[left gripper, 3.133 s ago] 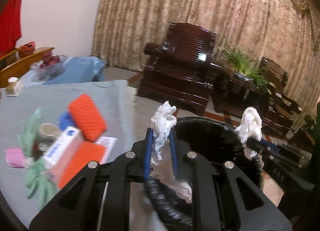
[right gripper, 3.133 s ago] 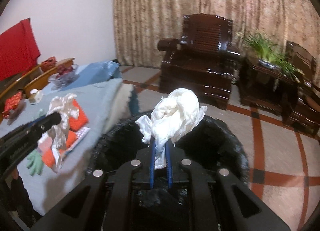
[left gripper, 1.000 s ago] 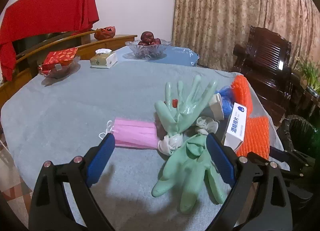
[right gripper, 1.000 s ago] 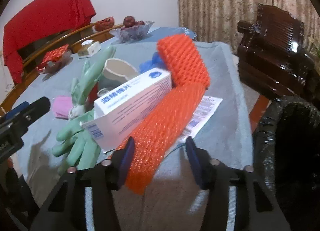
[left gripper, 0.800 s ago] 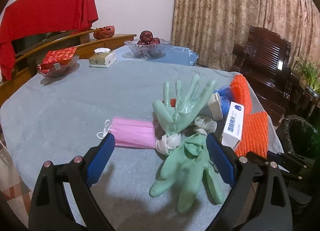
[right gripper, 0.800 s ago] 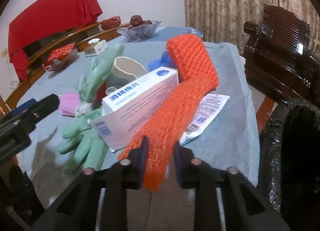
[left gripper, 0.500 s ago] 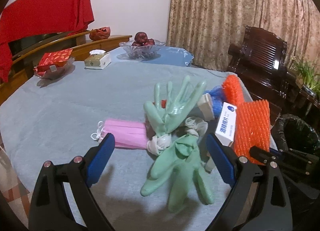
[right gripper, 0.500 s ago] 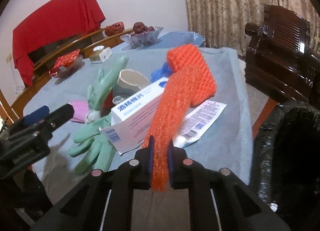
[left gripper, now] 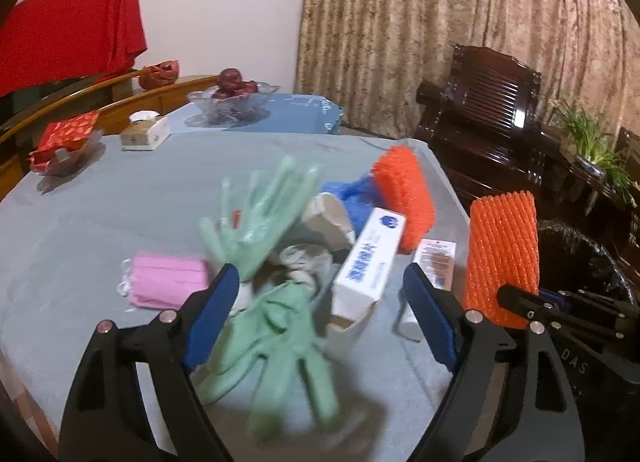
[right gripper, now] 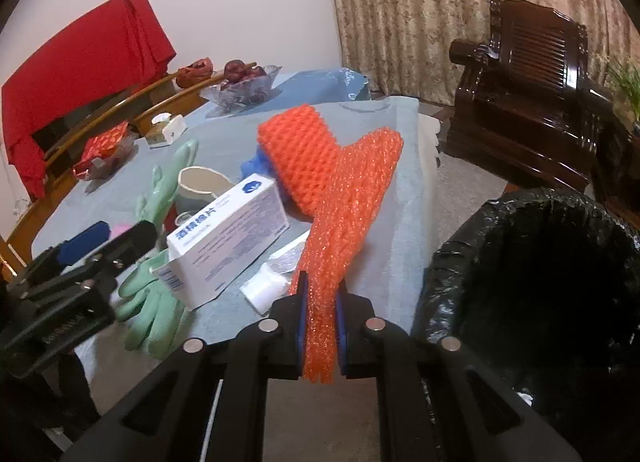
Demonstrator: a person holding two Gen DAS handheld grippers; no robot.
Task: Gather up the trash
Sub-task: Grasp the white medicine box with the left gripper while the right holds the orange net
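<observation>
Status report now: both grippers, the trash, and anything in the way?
Right gripper shut on orange foam net, lifted beside bin. Left gripper closing, nothing gripped, green glove between its jaws. Path to bin looks clear.

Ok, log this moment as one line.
right gripper: shut on orange foam net | left gripper: closing, above green glove | bin: beside table

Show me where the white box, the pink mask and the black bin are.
white box [right gripper: 228, 230], right wrist view, on its broad side.
pink mask [left gripper: 166, 280], left wrist view, on its middle.
black bin [right gripper: 452, 262], right wrist view, on its rim.
</observation>
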